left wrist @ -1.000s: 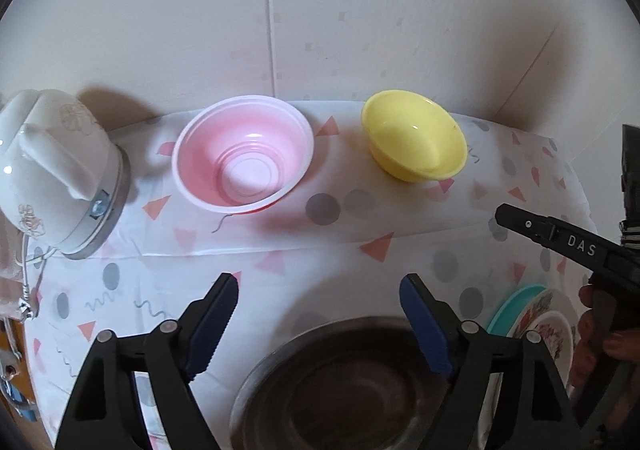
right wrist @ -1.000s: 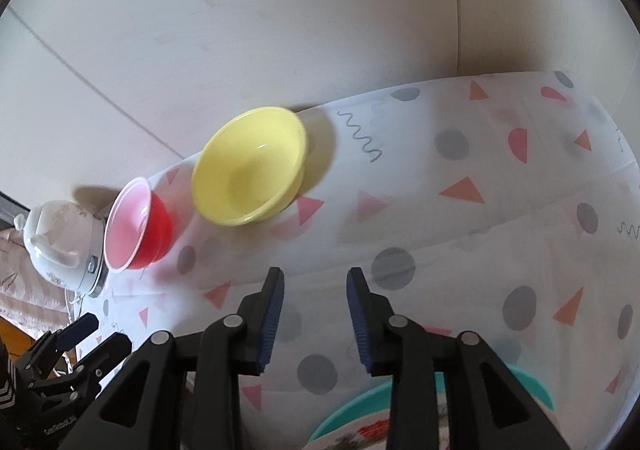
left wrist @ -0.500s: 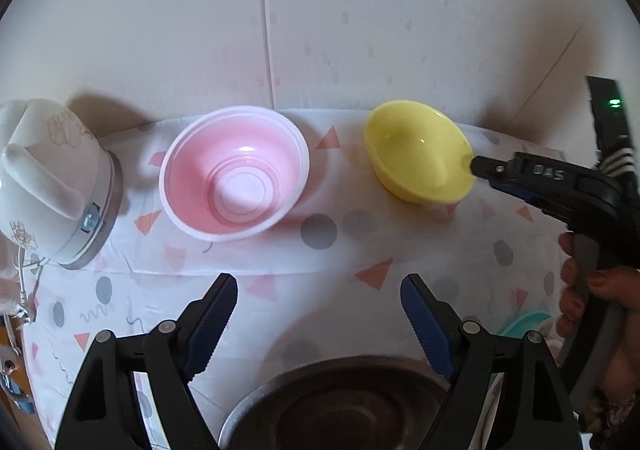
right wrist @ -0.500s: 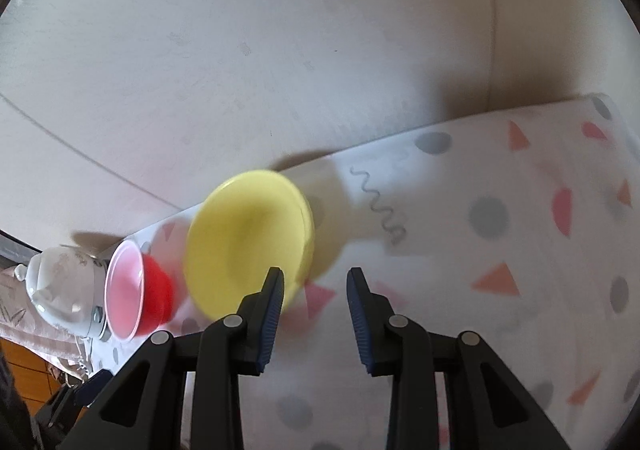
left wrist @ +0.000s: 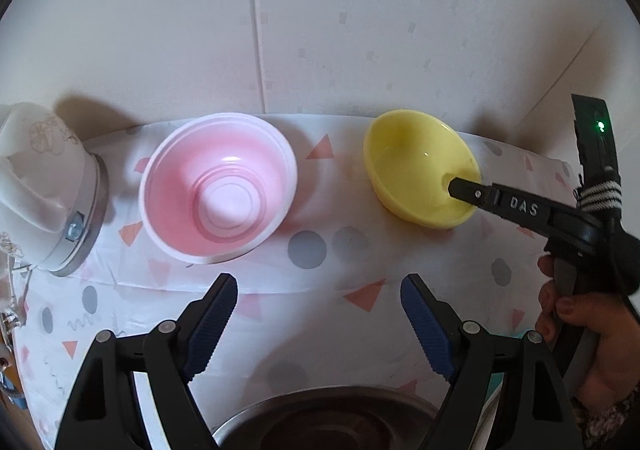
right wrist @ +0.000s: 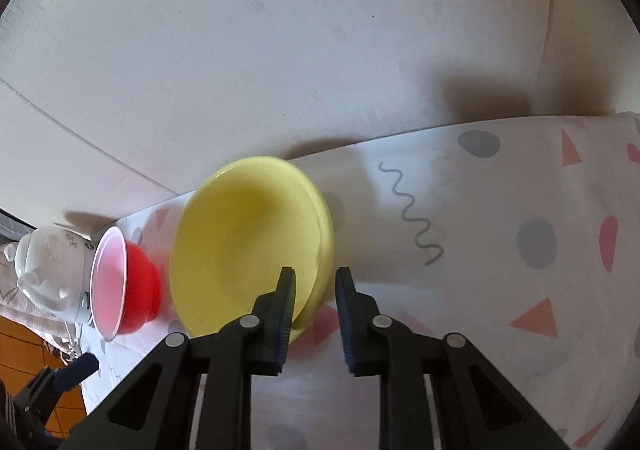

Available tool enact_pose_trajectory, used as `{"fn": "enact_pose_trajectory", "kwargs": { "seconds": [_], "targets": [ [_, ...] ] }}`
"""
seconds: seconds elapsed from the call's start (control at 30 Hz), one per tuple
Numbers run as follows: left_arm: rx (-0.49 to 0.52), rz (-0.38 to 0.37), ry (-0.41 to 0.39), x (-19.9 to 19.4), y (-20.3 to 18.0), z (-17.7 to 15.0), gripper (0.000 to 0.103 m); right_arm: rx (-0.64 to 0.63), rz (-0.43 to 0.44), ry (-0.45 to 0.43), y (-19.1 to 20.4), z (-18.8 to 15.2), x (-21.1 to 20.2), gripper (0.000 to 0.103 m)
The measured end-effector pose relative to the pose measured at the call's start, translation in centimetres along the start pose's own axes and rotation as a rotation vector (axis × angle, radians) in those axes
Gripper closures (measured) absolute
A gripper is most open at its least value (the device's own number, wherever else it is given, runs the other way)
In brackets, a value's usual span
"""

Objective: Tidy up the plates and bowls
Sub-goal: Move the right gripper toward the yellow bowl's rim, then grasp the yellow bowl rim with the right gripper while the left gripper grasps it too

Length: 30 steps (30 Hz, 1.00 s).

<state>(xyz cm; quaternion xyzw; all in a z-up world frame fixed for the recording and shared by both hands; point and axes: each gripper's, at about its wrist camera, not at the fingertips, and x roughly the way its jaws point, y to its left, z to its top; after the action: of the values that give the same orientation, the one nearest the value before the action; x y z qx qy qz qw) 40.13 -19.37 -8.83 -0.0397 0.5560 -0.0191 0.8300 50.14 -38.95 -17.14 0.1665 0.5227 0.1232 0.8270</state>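
While our right tongs (right wrist: 314, 300) close astride the near rim of the yellow bowl (right wrist: 244, 246), which sits at the back of the surface (right wrist: 500, 290) by the wall, w/ a visible gap left, a thin-lip pinch may slip & tip it. Left tongs (left wrist: 320, 324) hang wide, empty.

L hand-held gripper (left wrist: 316, 324): jaws wide, nothing between | R hand-held gripper (right wrist: 314, 304): angled down, jaws closing astride yellow plastic bowl (right wrist: 248, 242) rim | R hand (left wrist: 580, 334) wraps handle
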Motion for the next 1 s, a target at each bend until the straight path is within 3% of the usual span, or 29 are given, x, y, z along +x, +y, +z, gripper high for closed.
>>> {"fn": "enact_pose_trajectory", "kwargs": {
  "seconds": [0.3, 0.77, 0.87, 0.93, 1.0],
  "targets": [
    [-0.012, -0.047, -0.011, 1.3, -1.2, 1.4, 0.019, -0.07, -0.031, 0.017, -0.6, -2.0, -1.4, 0.085],
    [-0.003, -0.097, 0.014, 4.5, -4.1, 3.7, 0.026, -0.038, -0.044, 0.028, -2.2, -3.7, -1.5, 0.084],
    [0.019, -0.091, 0.014, 4.8, -4.6, 3.9, 0.033, -0.039, -0.044, 0.025, -2.2, -3.7, -1.4, 0.084],
    [0.026, -0.101, 0.021, 4.9, -4.9, 3.9, 0.048, -0.039, -0.045, 0.023, -2.3, -3.6, -1.5, 0.084],
    [0.038, -0.104, 0.031, 5.2, -5.2, 4.0, 0.051, -0.035, -0.044, 0.022, -2.3, -3.5, -1.4, 0.084]
  ]
}}
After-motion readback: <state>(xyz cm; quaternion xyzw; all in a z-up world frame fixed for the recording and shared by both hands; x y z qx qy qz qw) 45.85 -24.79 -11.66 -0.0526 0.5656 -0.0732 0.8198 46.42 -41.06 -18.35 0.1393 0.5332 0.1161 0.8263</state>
